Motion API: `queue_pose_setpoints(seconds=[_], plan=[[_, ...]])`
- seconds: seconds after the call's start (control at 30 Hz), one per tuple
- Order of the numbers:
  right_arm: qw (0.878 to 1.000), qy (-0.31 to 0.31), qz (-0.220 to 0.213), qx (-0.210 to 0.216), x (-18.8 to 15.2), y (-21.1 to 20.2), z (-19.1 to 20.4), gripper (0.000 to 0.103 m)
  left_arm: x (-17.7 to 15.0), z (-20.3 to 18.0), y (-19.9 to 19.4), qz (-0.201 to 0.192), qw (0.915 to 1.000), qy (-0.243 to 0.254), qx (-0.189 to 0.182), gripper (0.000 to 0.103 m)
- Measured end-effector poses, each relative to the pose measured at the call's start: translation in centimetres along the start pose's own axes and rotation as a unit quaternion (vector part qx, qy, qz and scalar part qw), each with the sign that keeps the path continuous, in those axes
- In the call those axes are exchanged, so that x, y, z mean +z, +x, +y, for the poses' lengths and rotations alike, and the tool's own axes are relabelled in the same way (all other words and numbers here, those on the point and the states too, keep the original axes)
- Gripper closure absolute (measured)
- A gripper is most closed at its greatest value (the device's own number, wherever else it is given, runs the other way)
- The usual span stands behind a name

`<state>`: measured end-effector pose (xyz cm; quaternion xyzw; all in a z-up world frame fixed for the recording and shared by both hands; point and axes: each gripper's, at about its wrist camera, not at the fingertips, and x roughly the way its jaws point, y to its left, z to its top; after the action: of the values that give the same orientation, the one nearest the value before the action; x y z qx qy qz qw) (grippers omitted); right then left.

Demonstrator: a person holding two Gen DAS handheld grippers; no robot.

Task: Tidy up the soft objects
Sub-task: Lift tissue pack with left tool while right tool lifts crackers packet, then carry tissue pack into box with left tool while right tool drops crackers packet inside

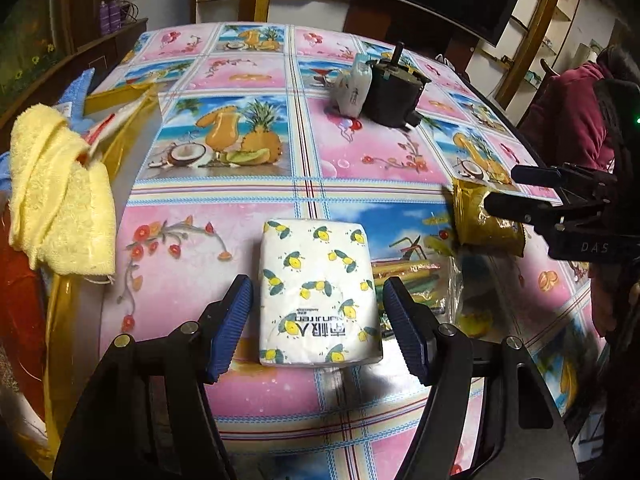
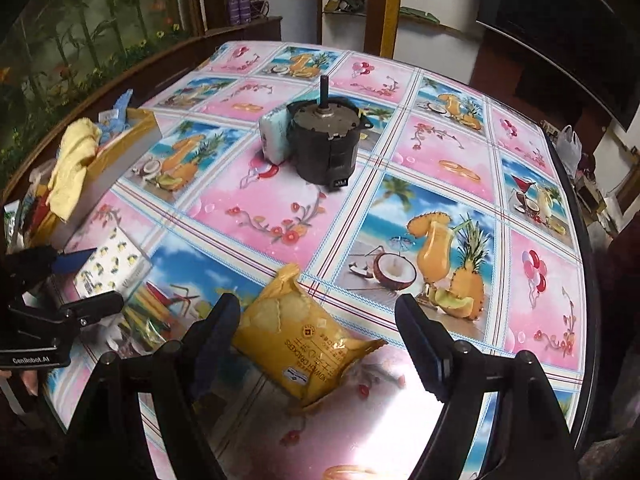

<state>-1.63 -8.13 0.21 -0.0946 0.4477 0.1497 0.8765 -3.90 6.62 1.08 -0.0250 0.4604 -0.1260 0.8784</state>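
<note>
White tissue pack [image 1: 320,292] with lemon print lies flat at lower centre of left wrist view, between parted blue pads of left gripper [image 1: 318,320], untouched. Yellow cracker packet [image 2: 308,340] lies between open fingers of right gripper [image 2: 316,344]. Yellow towel [image 1: 56,192] drapes over gold box [image 2: 120,152], left edge. Dark motor [image 2: 324,140] stands mid-table.

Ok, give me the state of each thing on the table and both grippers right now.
left gripper: open, pads either side of tissue pack, not pressing
tissue pack: flat on table, sealed
right gripper: open, astride cracker packet
cracker packet: lying on table, sealed
yellow towel: crumpled, draped over gold box edge
gold box: open
black motor: upright, shaft up
</note>
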Motion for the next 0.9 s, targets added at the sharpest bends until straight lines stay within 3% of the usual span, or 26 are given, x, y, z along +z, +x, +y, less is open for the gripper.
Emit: queue_pose_setpoints(seconds=[0.1, 0.13, 0.17, 0.4, 0.43, 0.5, 0.63, 0.9], plan=[[1.0, -0.024, 0.014, -0.003, -0.4, 1.2, 0.2, 0.023, 0.1, 0.1, 0.0, 0.001, 0.9999, -0.002, -0.01, 0.035], [0.999, -0.03, 0.017, -0.002, -0.7, 1.4, 0.4, 0.023, 0.0, 0.1, 0.0, -0.001, 0.9999, -0.002, -0.014, 0.039], [0.999, -0.037, 0.019, 0.0, -0.7, 1.7, 0.6, 0.023, 0.0, 0.2, -0.1, -0.002, 0.9999, -0.001, -0.012, 0.051], [0.997, -0.078, 0.026, -0.007, -1.3, 2.0, 2.8, 0.024, -0.1, 0.2, -1.0, -0.021, 0.9997, 0.002, -0.013, 0.053], [0.996, -0.085, 0.026, -0.015, -1.6, 2.0, 3.3, 0.027, -0.2, 0.2, -1.4, -0.026, 0.9996, 0.0, -0.014, 0.053], [0.997, -0.077, 0.023, -0.007, -1.9, 1.7, 3.5, 0.059, -0.2, 0.4, -2.1, -0.036, 0.9991, -0.004, -0.019, 0.053], [0.999, -0.035, 0.015, 0.015, -1.9, 0.8, 2.7, 0.06, -0.6, 0.9, -3.7, -0.051, 0.9981, -0.015, -0.032, 0.053], [1.0, 0.009, -0.013, 0.014, -1.2, -2.1, 2.2, 0.06, -2.1, 3.9, -9.2, -0.097, 0.9917, -0.069, -0.049, 0.053]])
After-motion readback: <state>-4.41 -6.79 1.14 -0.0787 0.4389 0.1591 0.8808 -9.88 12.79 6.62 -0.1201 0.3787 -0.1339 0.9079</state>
